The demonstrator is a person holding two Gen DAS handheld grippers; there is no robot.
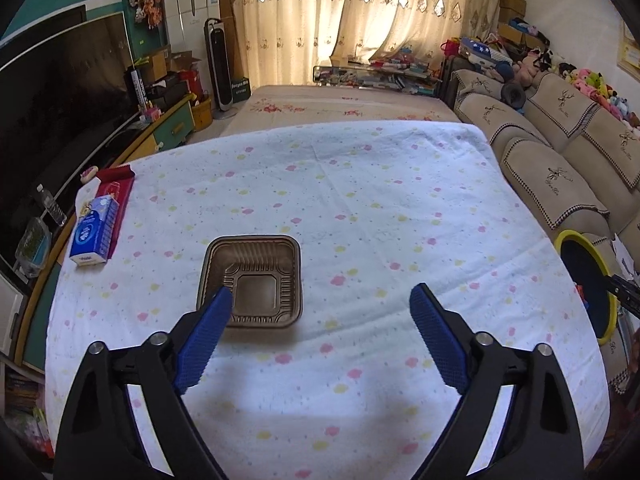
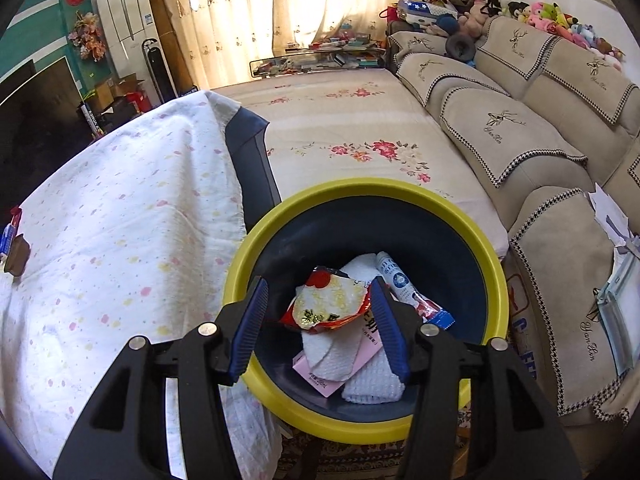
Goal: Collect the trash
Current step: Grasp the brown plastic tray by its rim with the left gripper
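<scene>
A brown plastic food tray (image 1: pixel 251 280) lies empty on the white dotted tablecloth (image 1: pixel 360 208). My left gripper (image 1: pixel 322 300) is open above the table, its left finger over the tray's near left corner. My right gripper (image 2: pixel 318 300) is open and empty above a dark blue bin with a yellow rim (image 2: pixel 256 240). Inside the bin lie a red and yellow snack wrapper (image 2: pixel 326 300), white cloths (image 2: pixel 332 354), a pink box (image 2: pixel 360 344) and a white tube (image 2: pixel 400 280). The bin also shows at the table's right edge in the left wrist view (image 1: pixel 588 280).
A blue tissue pack (image 1: pixel 94 230) and a red box (image 1: pixel 116 192) lie at the table's left edge. A beige sofa (image 2: pixel 520 128) stands to the right, a floral mattress (image 2: pixel 360 128) beyond the table. A TV stand (image 1: pixel 48 128) runs along the left.
</scene>
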